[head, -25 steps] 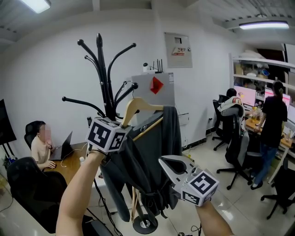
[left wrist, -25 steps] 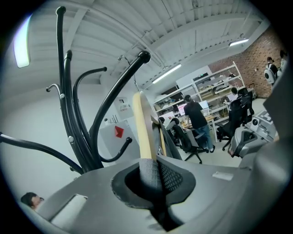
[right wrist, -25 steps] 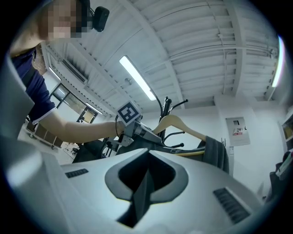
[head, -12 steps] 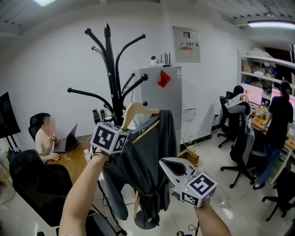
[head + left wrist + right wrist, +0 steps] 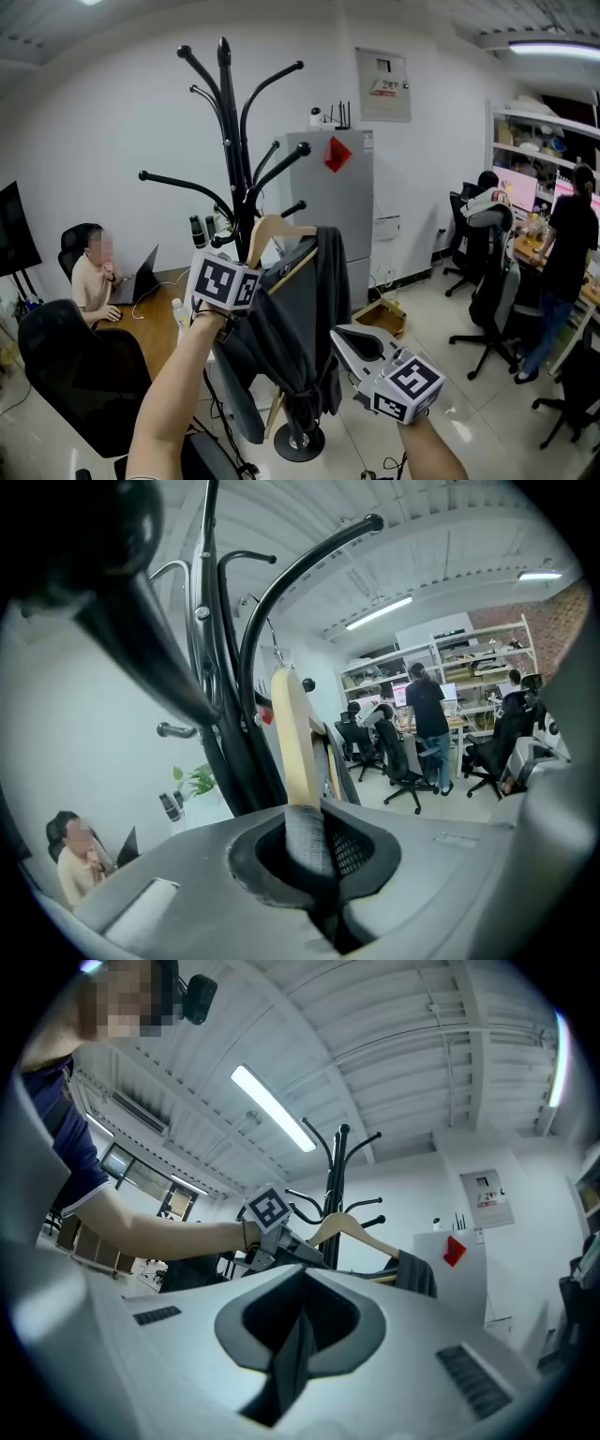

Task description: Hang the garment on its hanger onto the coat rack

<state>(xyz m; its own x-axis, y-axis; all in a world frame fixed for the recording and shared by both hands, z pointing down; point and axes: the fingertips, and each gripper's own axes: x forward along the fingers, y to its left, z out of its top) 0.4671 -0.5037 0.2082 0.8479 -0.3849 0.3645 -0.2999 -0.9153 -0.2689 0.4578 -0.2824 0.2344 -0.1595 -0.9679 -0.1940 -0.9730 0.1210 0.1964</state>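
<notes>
Left gripper (image 5: 244, 271) is clamped on the wooden hanger (image 5: 272, 228), pinching a fold of the grey garment (image 5: 305, 309) against it, tight beside the coat rack (image 5: 232, 131) at twelve o'clock. Right gripper (image 5: 359, 345) hangs closed and empty at five o'clock. My worry is that the hanger sits tilted. The garment could slide off, or the hook, which I can barely make out, could miss a branch.

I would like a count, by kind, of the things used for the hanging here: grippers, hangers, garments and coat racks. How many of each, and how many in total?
Grippers: 2 (left gripper, right gripper)
Hanger: 1
Garment: 1
Coat rack: 1
Total: 5
</notes>
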